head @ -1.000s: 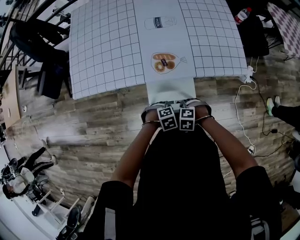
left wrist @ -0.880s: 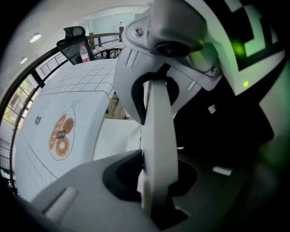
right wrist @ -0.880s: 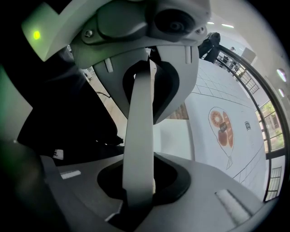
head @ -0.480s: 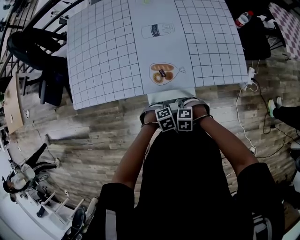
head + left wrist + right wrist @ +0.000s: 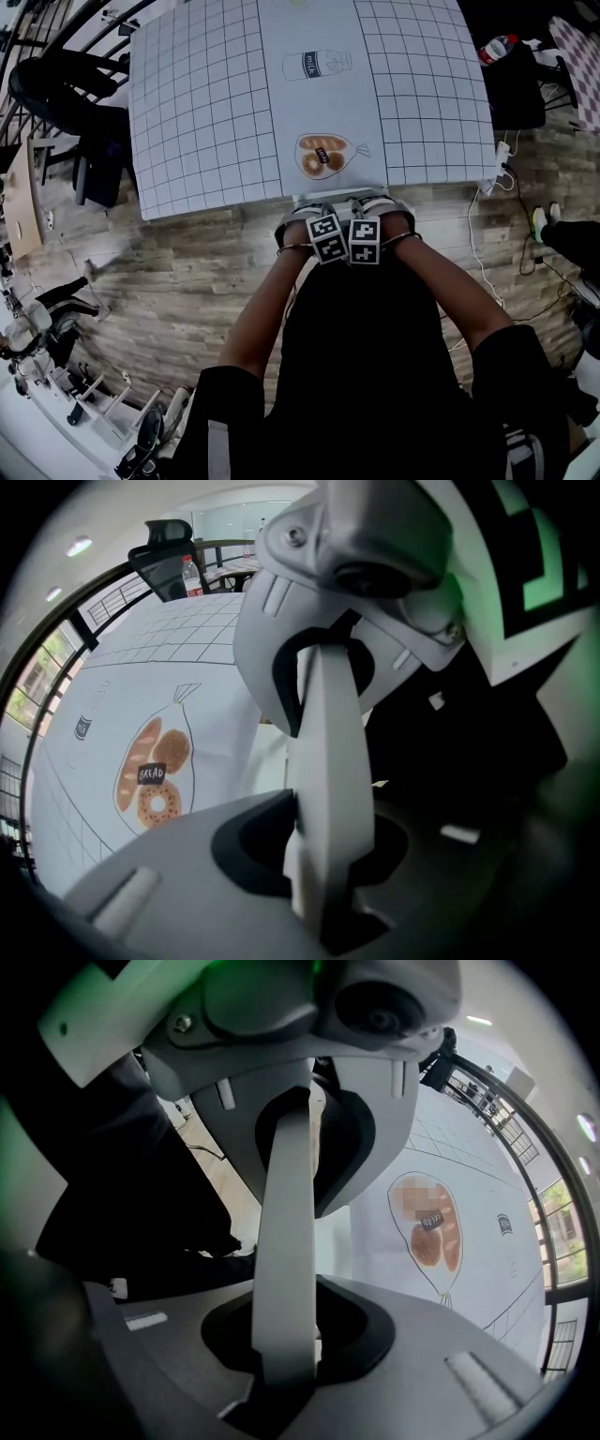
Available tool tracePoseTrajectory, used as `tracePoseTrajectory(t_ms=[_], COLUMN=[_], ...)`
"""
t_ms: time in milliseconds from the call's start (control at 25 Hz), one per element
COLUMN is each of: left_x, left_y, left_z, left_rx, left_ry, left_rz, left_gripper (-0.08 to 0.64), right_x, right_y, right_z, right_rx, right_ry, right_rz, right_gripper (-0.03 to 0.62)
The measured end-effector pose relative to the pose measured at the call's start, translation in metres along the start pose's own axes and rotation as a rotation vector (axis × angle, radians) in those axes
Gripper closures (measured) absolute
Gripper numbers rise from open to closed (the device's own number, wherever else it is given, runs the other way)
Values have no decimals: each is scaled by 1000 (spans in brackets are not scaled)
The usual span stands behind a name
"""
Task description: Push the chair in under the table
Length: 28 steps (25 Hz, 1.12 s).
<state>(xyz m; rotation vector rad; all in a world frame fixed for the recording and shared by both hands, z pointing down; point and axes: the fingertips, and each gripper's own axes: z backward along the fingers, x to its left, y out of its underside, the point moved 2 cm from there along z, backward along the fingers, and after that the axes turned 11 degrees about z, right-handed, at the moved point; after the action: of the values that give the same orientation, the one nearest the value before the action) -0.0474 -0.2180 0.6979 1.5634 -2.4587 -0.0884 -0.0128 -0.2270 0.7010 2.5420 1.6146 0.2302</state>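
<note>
Moved since a second ago: the chair [image 5: 349,200] and both grippers now sit closer to the table [image 5: 206,112]. The pale strip of seat that then showed outside the table's near edge is almost all hidden beneath it. Only the grey top of the back shows just outside that edge, at its middle.

Far left, off the table's left edge: a black office chair [image 5: 56,80] on the wood-plank floor [image 5: 169,262].

Centre: the table under a white gridded cloth. The plain middle band carries a milk-bottle drawing [image 5: 317,65] toward the far edge and a bread-bag drawing [image 5: 323,155] close to the near edge, directly beyond the chair.

Below the near edge: the left gripper [image 5: 324,223] points steeply down, marker cube uppermost. One pale jaw is sunk in an oval opening in the top of the chair's back, and the jaws are clamped on that back. The right gripper [image 5: 367,221] sits just beside it in the same pose — one jaw likewise in an oval opening, the jaws pinching the back. The person stands behind the chair in black, both forearms reaching forward to the grippers.

Right: a white cable [image 5: 502,159] trails over the floor from the table's near right corner. A bottle [image 5: 499,45] lies off the far right corner — its support cannot be made out.
</note>
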Motion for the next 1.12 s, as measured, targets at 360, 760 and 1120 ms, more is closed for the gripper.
tracePoseTrajectory(t_ms=[360,760,1120], left_x=[19,43,53], left_y=[5,0,-3], left_z=[-4,-3,-5], left_rx=[10,1,7], left_ry=[-13,-8,-6], left_rz=[-17,3,-13], left_gripper=[468,463,463], right_x=[-16,-39,-50], right_y=[-2,3,7], right_z=[-9,-13,-15], right_rx=[1,6,7], right_ry=[26,35,37], right_rz=[-16,-13,-22], right_gripper=[518,518,518])
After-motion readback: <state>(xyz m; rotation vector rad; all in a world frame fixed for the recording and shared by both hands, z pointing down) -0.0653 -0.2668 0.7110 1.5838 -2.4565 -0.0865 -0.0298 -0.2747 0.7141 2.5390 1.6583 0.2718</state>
